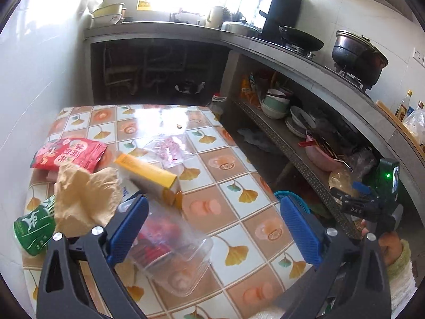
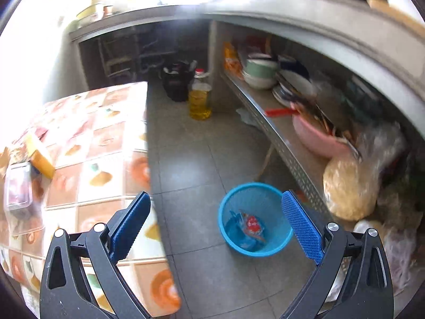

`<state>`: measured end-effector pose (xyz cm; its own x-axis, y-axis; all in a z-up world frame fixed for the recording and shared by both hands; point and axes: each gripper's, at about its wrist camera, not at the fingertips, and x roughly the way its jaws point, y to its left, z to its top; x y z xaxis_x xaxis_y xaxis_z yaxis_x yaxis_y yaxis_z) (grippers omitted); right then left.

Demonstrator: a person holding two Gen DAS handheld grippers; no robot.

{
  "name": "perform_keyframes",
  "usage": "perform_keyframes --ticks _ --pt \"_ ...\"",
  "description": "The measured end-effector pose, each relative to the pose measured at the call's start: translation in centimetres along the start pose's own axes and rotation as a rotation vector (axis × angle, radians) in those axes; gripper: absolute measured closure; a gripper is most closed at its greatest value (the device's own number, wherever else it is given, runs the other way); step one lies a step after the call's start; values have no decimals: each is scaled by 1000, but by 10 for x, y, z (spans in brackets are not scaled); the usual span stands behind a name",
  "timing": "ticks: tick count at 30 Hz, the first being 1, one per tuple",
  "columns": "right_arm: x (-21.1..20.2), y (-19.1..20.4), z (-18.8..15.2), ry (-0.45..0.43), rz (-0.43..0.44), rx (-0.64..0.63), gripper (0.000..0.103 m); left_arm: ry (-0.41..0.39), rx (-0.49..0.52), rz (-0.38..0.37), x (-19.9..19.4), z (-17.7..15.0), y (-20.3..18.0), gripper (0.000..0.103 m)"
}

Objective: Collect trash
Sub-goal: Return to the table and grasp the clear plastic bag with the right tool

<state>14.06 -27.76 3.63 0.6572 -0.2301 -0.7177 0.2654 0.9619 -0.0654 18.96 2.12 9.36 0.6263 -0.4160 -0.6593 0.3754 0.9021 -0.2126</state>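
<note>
Trash lies on the patterned table (image 1: 233, 191): a clear plastic container (image 1: 172, 255), a yellow box (image 1: 151, 178), a crumpled brown paper (image 1: 85, 196), a green cup (image 1: 34, 228), a red packet (image 1: 71, 154) and a clear bag (image 1: 170, 146). My left gripper (image 1: 215, 228) is open just above the clear container. My right gripper (image 2: 216, 224) is open and empty above the floor, over a blue basket (image 2: 233, 239) that holds a red and blue wrapper (image 2: 251, 226). The basket's rim also shows in the left wrist view (image 1: 289, 194).
A low shelf (image 2: 281, 143) on the right holds bowls, plates, a pink basin (image 2: 316, 138) and bagged food. An oil bottle (image 2: 199, 98) and a black bin (image 2: 176, 81) stand on the floor. Pots sit on the counter (image 1: 345, 85) above.
</note>
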Motion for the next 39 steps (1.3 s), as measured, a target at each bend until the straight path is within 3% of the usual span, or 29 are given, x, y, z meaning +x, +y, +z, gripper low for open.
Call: perform_keyframes --ticks 7,17,21,28,33,39 --pt "-23 30 22 -53 71 -61 8 -4 -39 43 -19 -13 33 6" --pt "-20 95 62 -66 337 -134 8 -38 -72 39 -40 -27 73 6" --pt "-8 129 78 -20 453 -152 8 -66 -87 23 -43 -33 84 6" --pt "42 193 118 126 617 -138 8 -133 -80 132 -48 -42 106 6" --pt "80 235 141 210 616 -179 8 -132 -16 187 -49 -59 108 6" --pt "130 277 154 290 520 -286 8 -117 -54 216 -42 -88 118 6"
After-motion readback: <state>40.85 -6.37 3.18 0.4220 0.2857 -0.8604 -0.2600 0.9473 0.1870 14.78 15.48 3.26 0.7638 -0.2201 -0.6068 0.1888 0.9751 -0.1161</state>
